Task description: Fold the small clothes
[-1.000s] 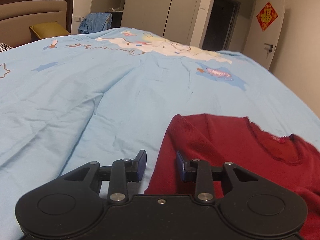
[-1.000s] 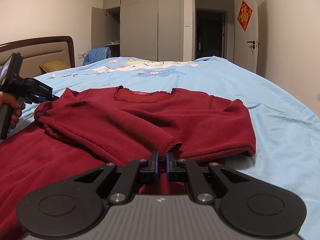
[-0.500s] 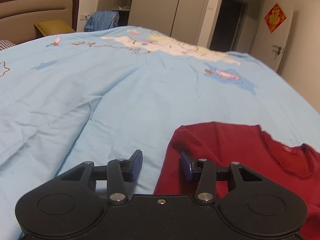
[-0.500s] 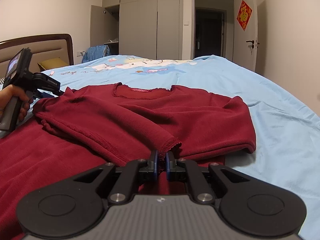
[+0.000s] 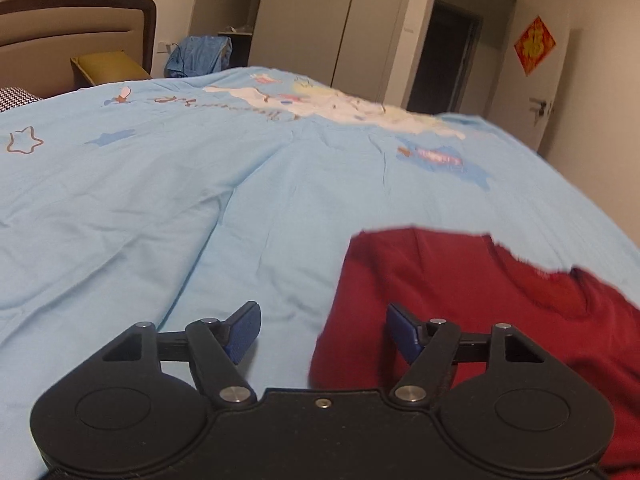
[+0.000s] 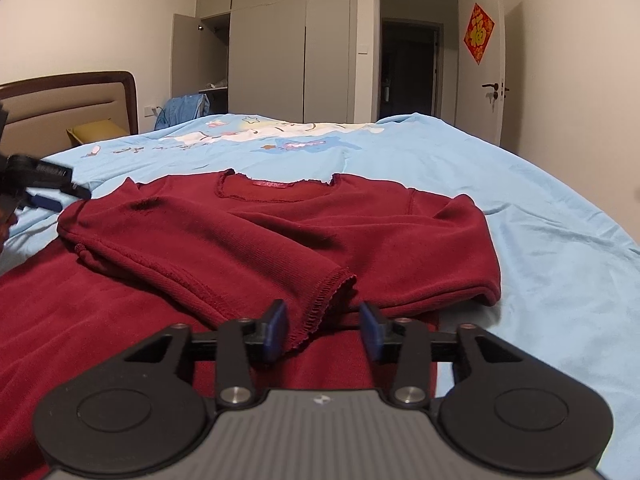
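Right gripper (image 6: 323, 330) jaws parted, empty, straddling folded sleeve cuff (image 6: 334, 286) | left gripper (image 5: 322, 334) wide, empty, beside shoulder | red sweater (image 6: 280, 232) flat on blue duvet (image 6: 540, 240) | risk: your pullback probably drags cuff, undoing fold.

Your right gripper (image 6: 323, 330) hangs with jaws apart around the dark red sweater's (image 6: 280, 232) folded sleeve cuff (image 6: 328, 300).
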Action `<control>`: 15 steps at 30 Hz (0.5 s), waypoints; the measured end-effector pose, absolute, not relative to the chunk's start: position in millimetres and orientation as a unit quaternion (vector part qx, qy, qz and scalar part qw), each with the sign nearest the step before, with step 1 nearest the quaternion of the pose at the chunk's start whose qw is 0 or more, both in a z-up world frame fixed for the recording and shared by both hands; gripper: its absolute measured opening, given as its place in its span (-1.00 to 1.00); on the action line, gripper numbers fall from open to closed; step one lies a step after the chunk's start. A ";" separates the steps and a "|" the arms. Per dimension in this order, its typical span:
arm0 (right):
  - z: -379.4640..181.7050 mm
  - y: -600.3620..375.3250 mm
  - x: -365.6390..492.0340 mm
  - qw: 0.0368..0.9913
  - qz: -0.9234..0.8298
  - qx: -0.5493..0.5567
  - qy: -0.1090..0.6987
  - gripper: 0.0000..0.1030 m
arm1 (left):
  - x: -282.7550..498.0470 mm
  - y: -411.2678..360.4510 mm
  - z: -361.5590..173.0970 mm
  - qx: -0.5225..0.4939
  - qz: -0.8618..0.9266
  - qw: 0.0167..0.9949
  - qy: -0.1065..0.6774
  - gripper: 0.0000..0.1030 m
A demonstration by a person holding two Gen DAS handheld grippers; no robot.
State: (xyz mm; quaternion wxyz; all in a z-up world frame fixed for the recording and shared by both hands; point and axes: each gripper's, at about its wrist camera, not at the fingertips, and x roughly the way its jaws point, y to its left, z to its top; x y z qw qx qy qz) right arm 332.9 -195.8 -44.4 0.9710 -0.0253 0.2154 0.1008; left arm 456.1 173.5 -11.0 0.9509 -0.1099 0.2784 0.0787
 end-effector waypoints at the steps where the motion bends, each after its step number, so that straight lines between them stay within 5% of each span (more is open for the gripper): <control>1: -44.0 -197.1 332.5 0.971 0.100 -0.022 0.217 0.07 | 453.1 171.8 -14.7 -0.094 0.086 0.948 0.290 0.40; 10: -42.8 -205.9 318.7 0.969 0.094 -0.013 0.227 0.70 | 424.4 176.1 -11.5 -0.097 0.093 0.948 0.288 0.46; 15: -47.8 -203.8 309.3 0.968 0.089 -0.026 0.231 0.85 | 401.2 163.0 -14.3 -0.043 0.068 0.954 0.290 0.63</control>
